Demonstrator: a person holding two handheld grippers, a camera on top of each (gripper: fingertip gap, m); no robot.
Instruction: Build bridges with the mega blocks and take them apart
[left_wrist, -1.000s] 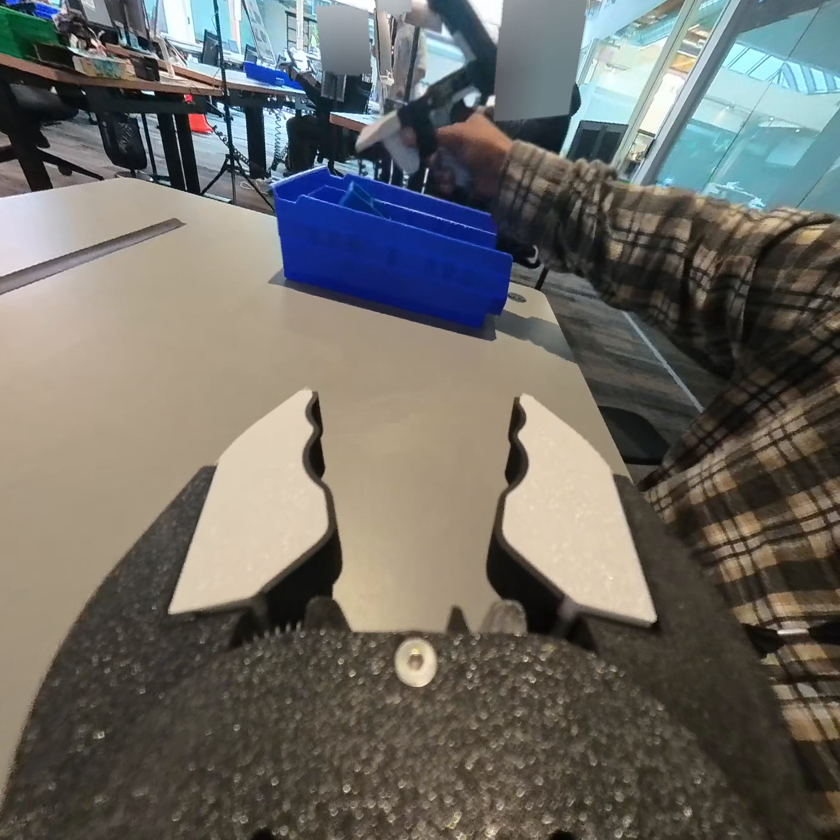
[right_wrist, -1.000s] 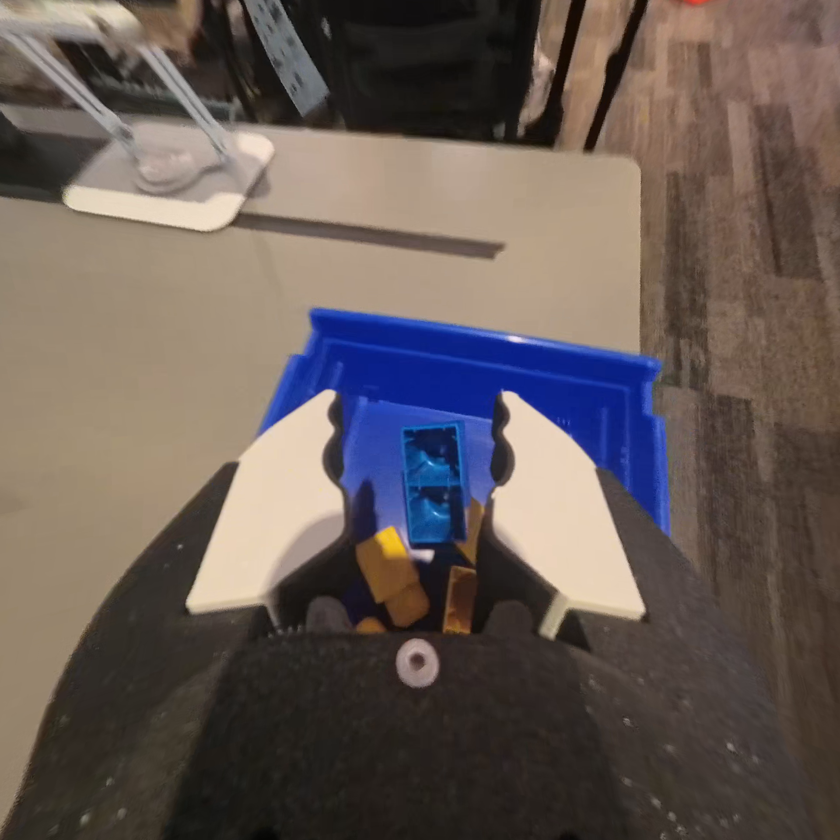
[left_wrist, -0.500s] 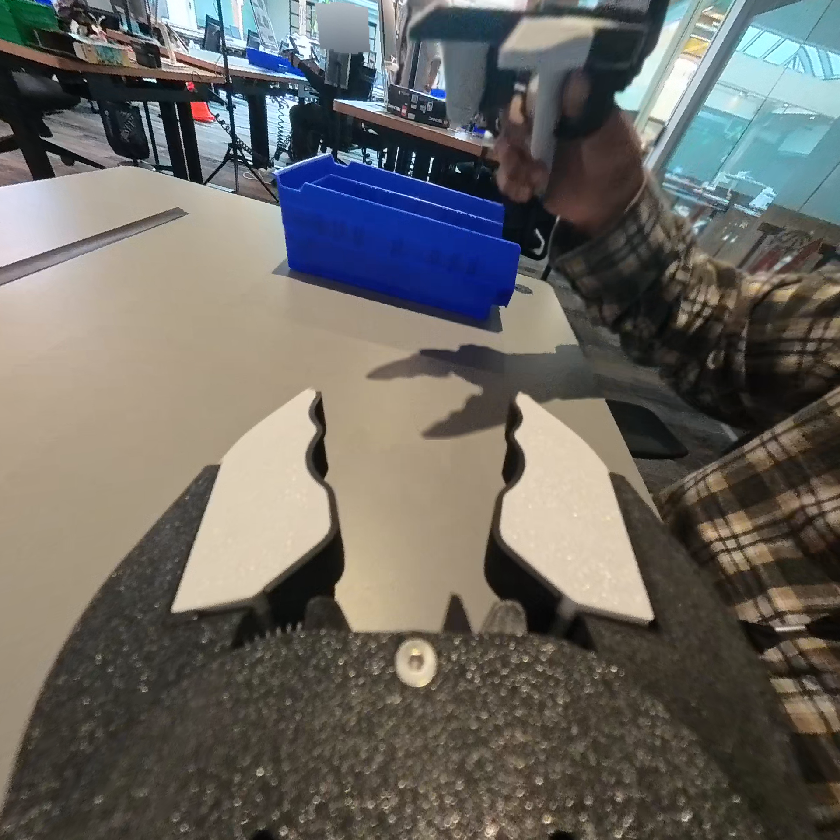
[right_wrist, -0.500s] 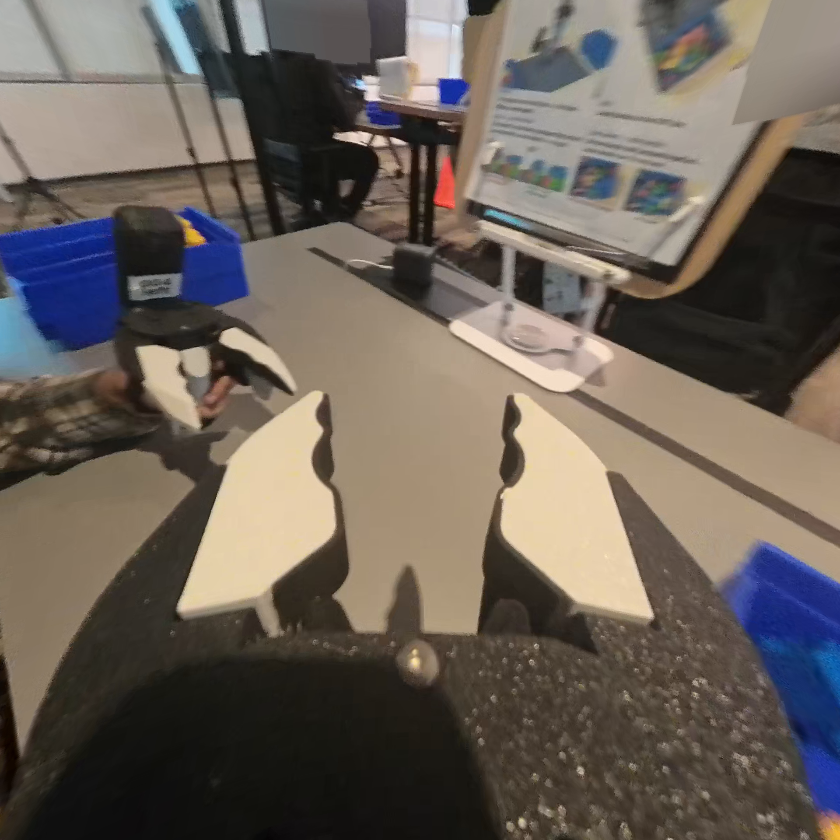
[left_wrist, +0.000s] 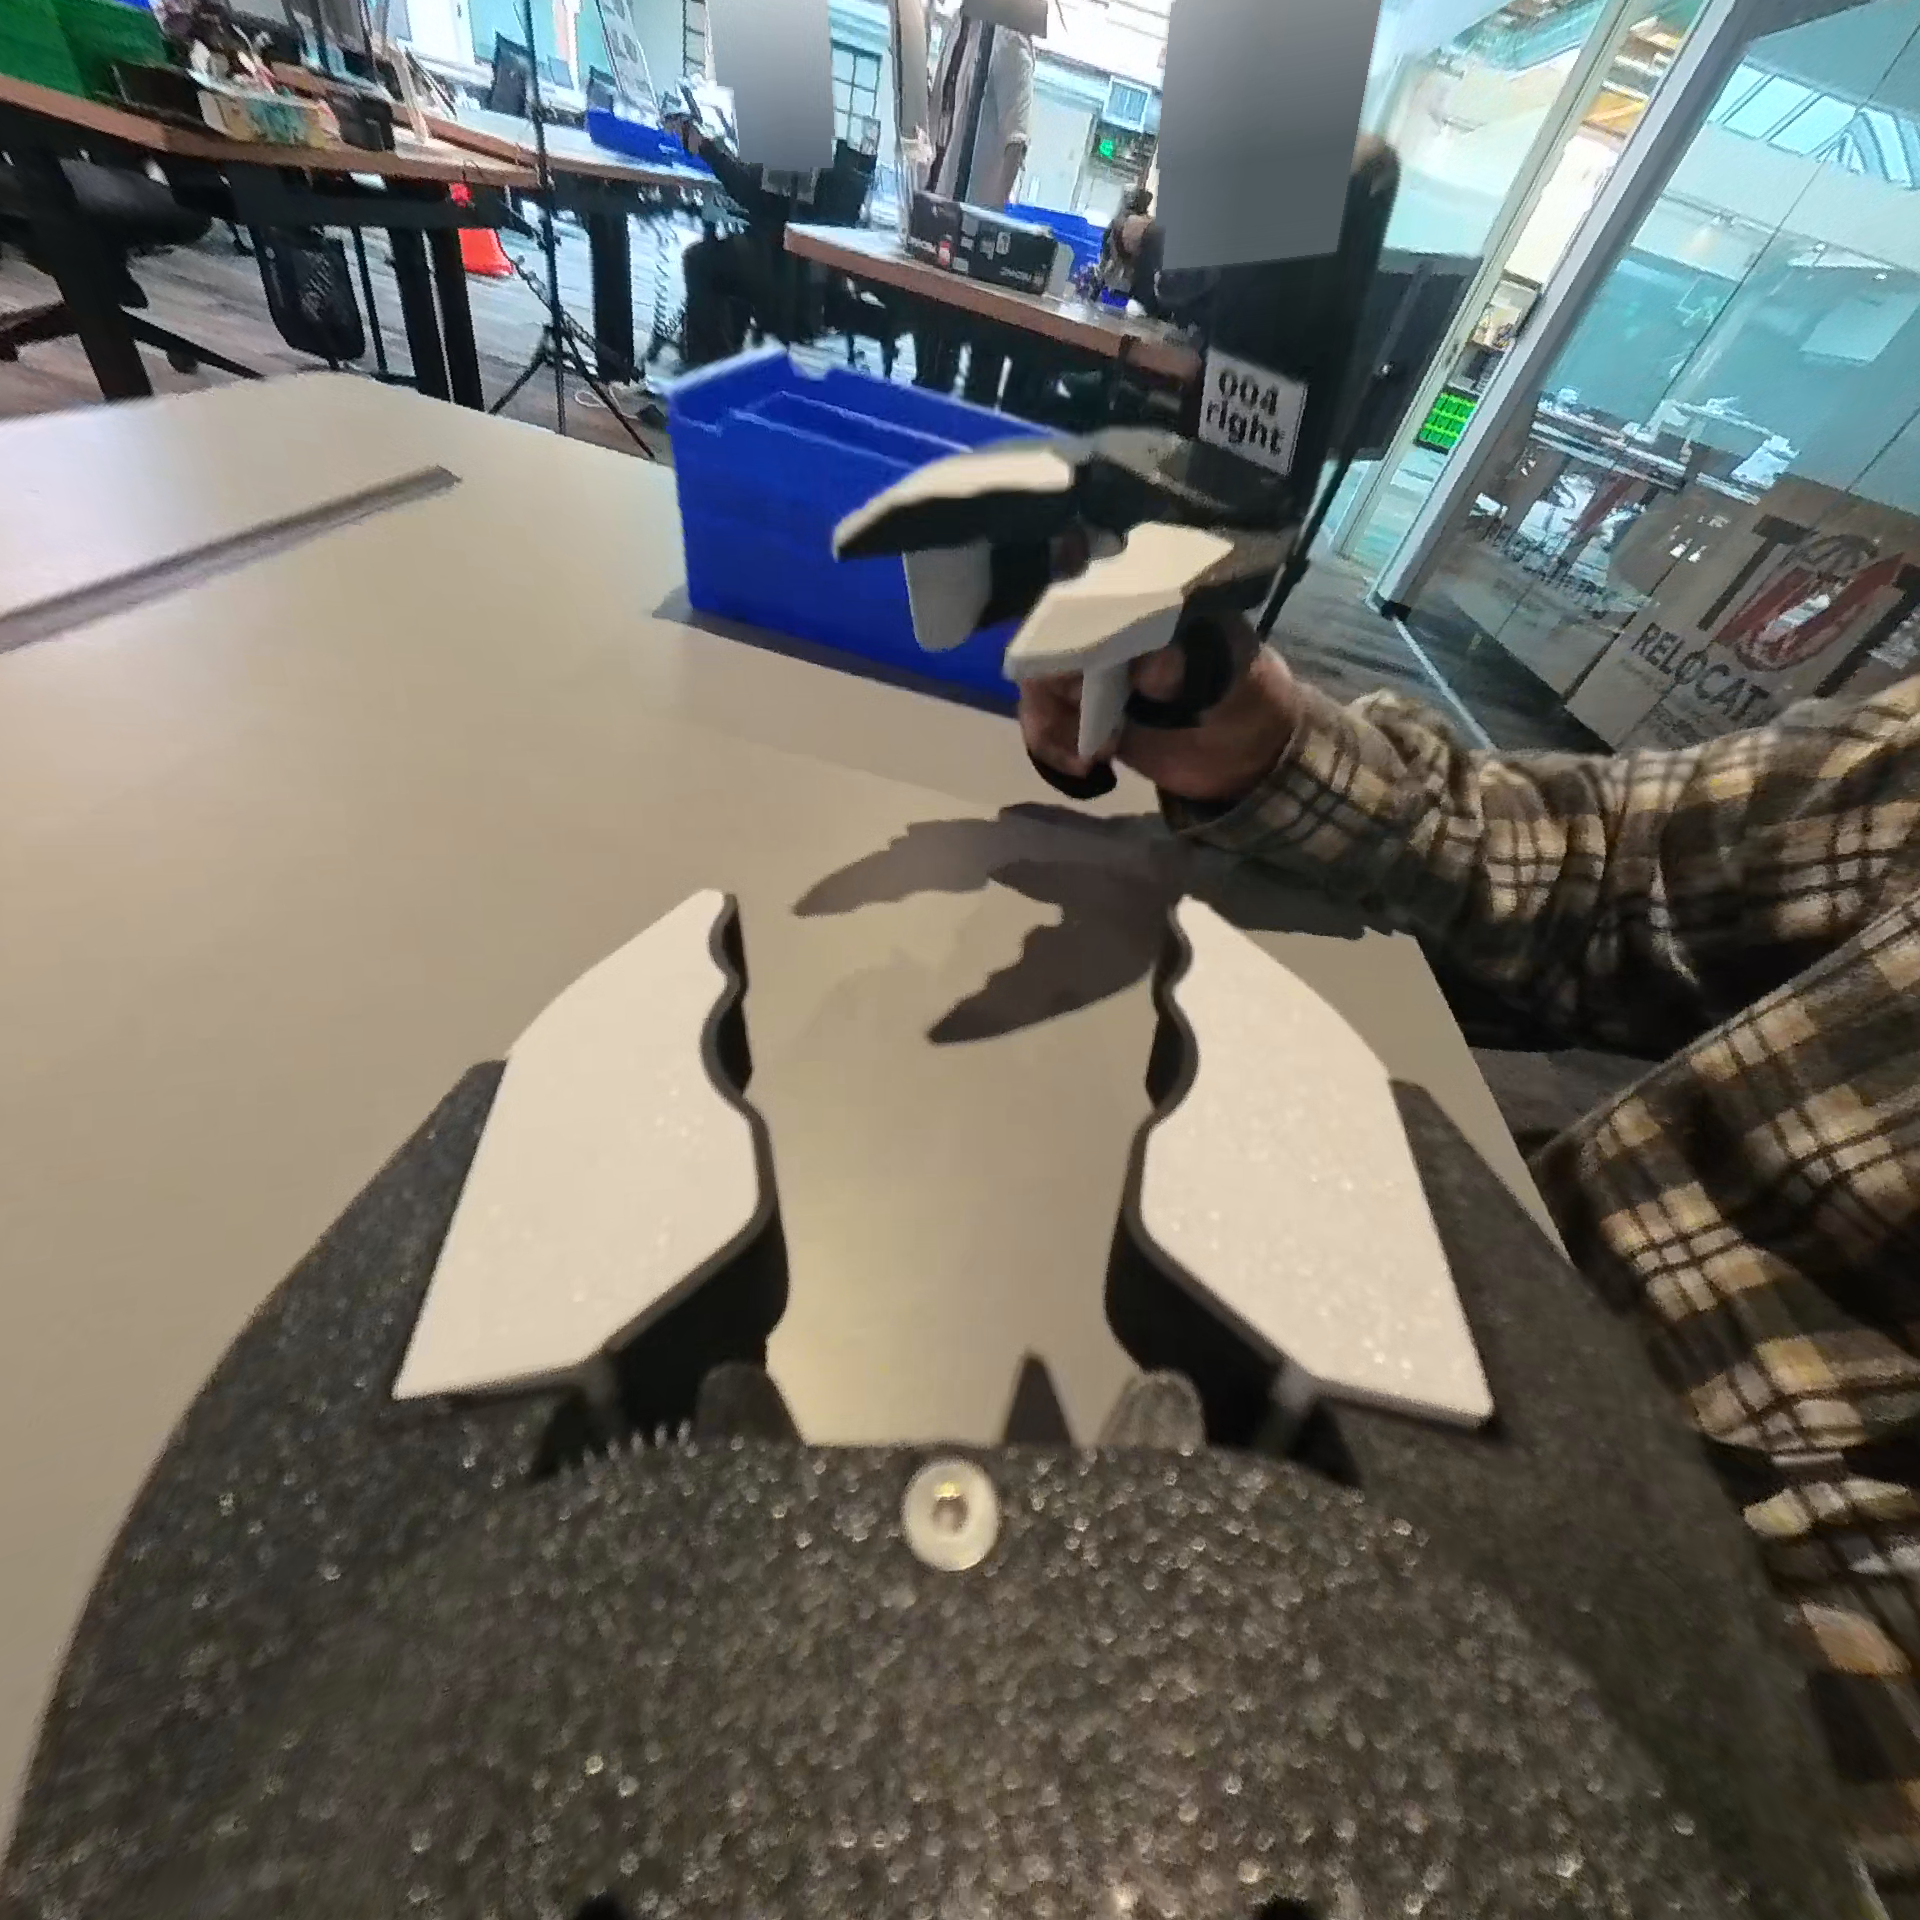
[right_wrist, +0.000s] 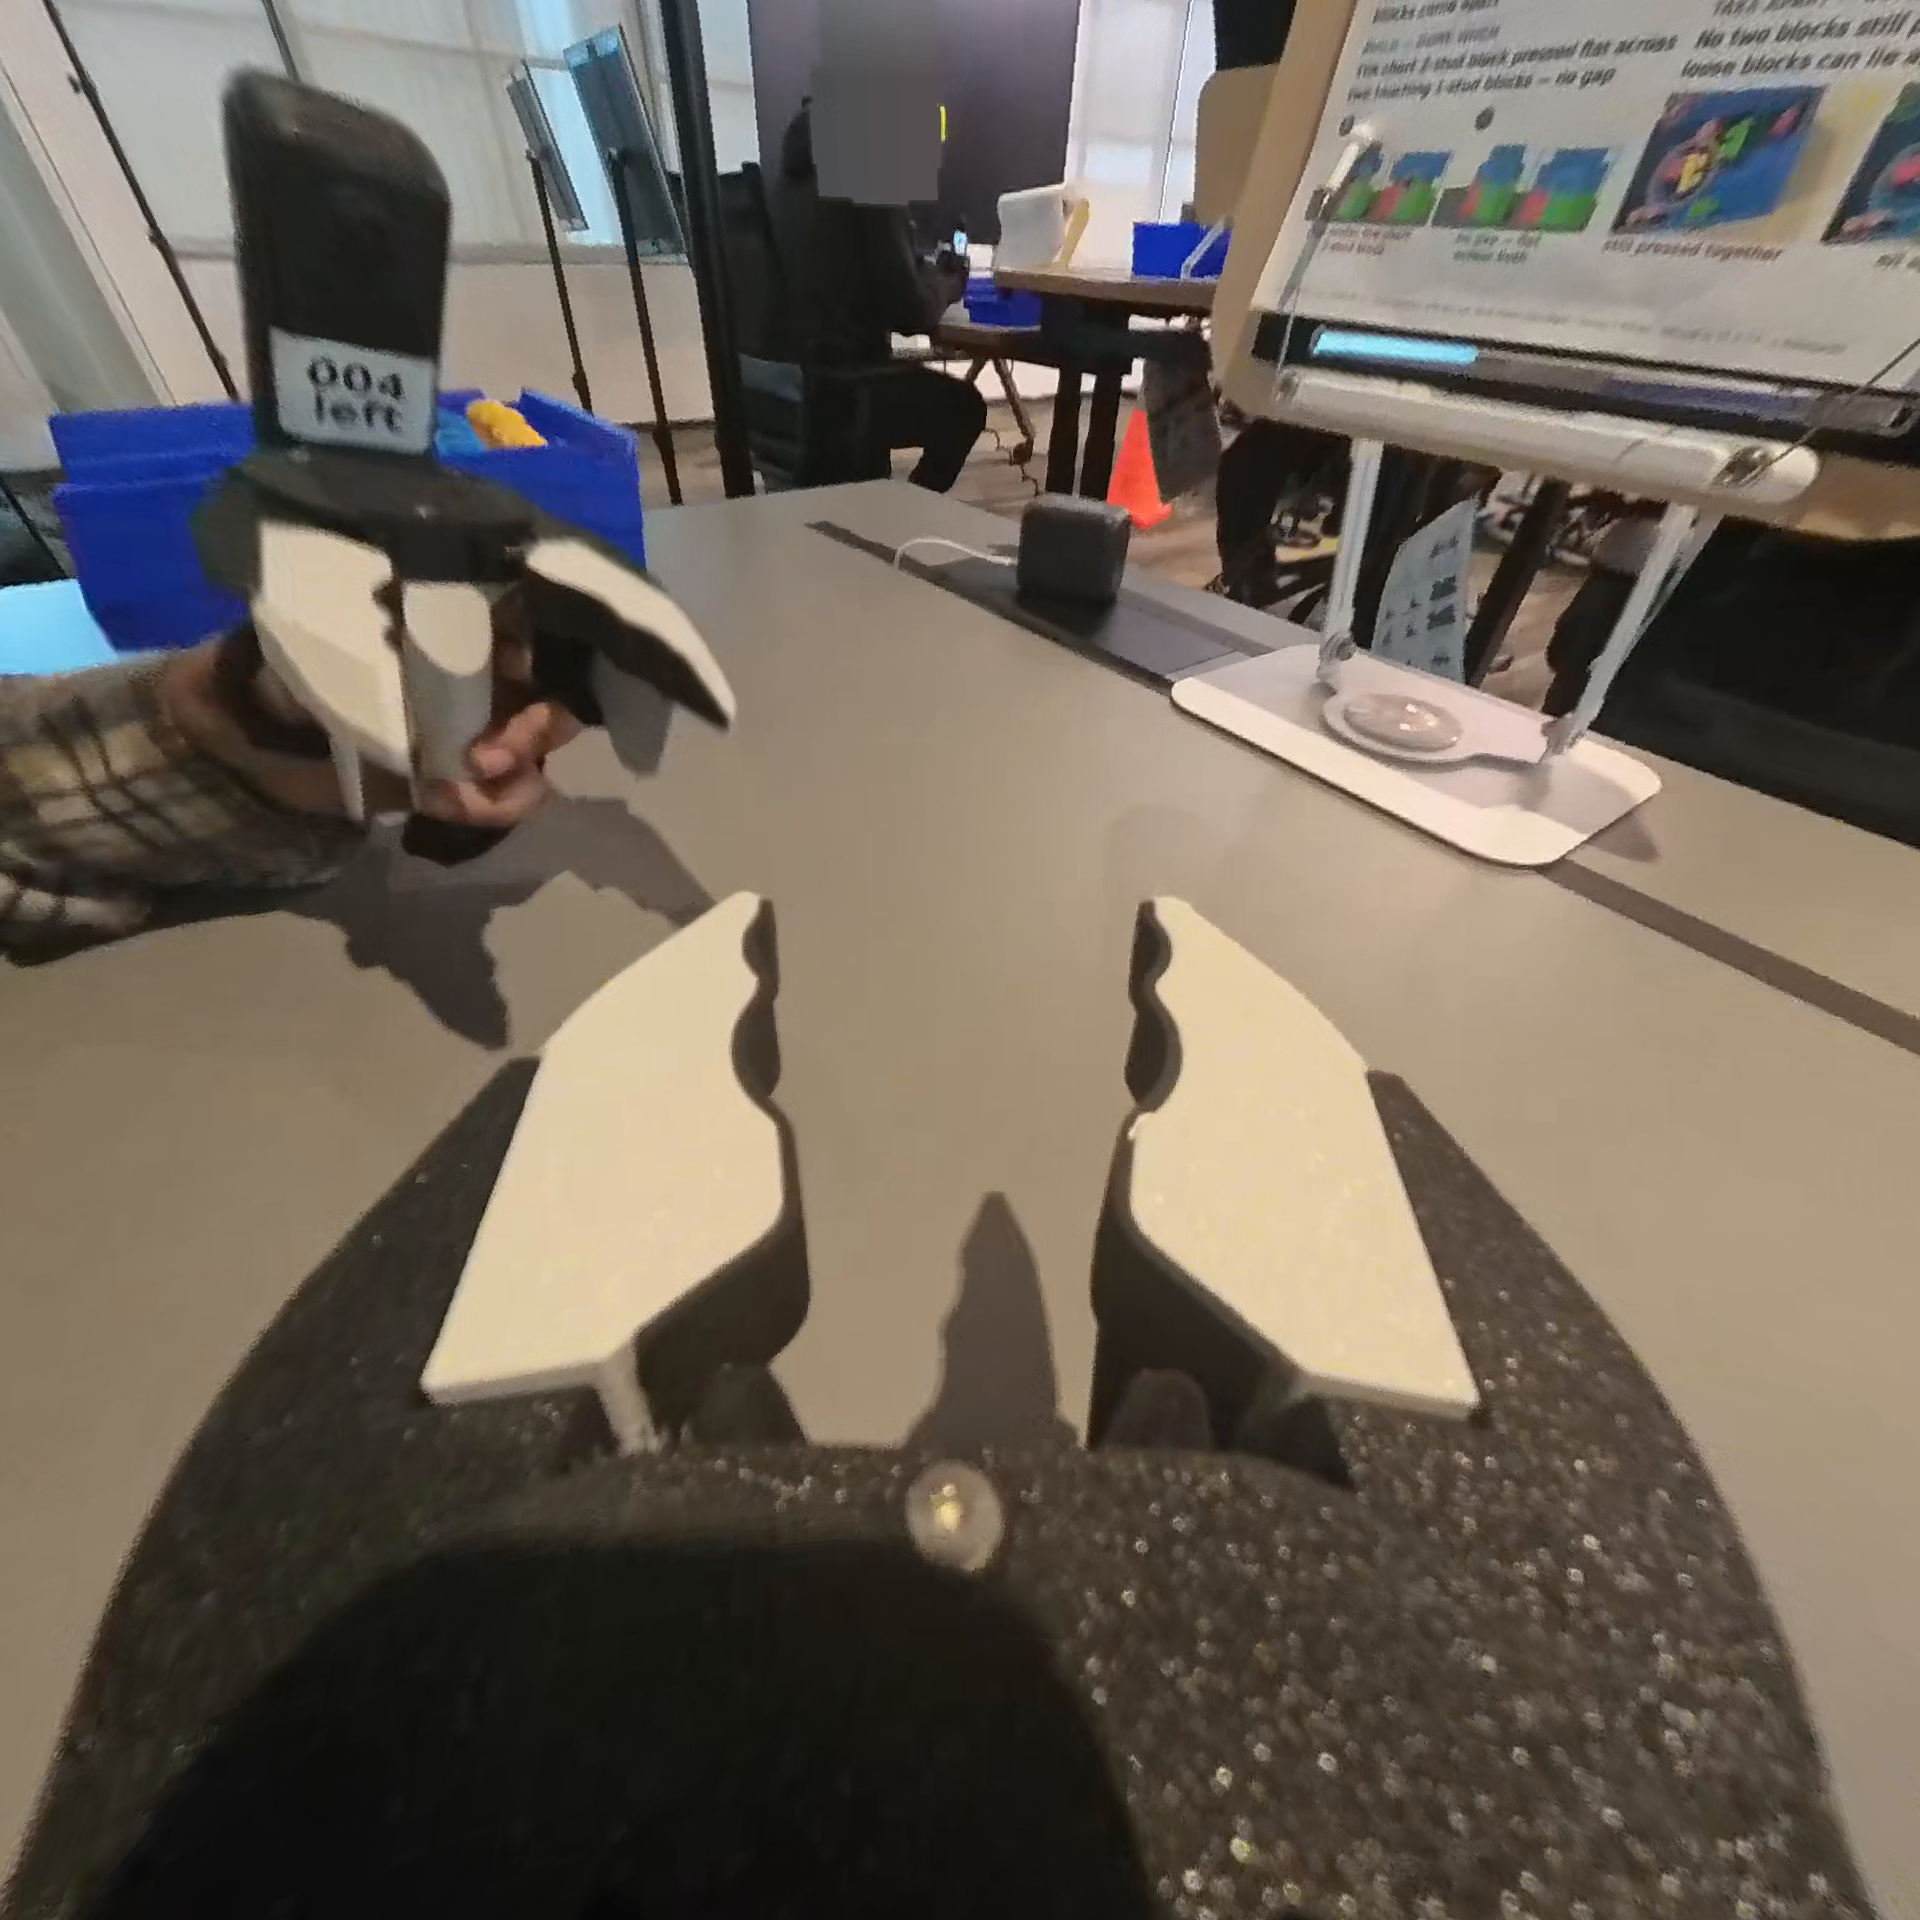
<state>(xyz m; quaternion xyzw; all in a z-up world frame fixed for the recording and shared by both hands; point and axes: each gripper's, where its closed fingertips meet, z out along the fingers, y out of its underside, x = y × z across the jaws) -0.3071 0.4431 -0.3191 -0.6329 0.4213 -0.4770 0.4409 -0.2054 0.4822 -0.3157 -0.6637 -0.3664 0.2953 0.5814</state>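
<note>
Each gripper carries a small white printed label: right gripper (left_wrist: 1023, 561), left gripper (right_wrist: 499, 644). An instruction sheet (right_wrist: 1621, 135) on a stand bears print. Lettering, seemingly a sign (left_wrist: 1766, 613), shows behind the glass wall.

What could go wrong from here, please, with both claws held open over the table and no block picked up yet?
1. The left claw and right claw are both open and empty, close together; they could collide on the next reach.
2. The blue bin sits near the table edge, so a clumsy reach might push it off.
</note>
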